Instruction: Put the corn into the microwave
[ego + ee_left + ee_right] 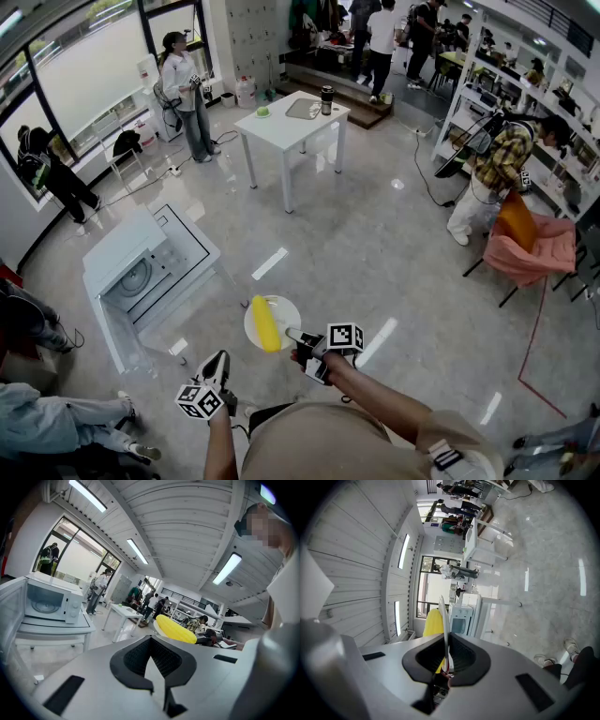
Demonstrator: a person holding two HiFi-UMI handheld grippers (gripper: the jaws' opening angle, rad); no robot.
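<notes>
A yellow corn cob [265,323] lies on a small white plate [284,311] that is held up above the floor. My right gripper [292,335] is shut on the plate's near rim; in the right gripper view the plate [442,616] stands edge-on between the pads, with the corn [433,623] to its left. The white microwave [139,274] sits on a low white table [112,337] to the left with its door open, also visible as the microwave [47,603] in the left gripper view. My left gripper [217,360] hangs lower left of the plate, shut and empty, with the corn [176,629] ahead to its right.
A white table [291,122] with a cup and small items stands farther back. A chair draped in pink cloth [530,248] is at the right. Several people stand or sit around the room's edges, and a seated person's legs [66,422] are near the lower left.
</notes>
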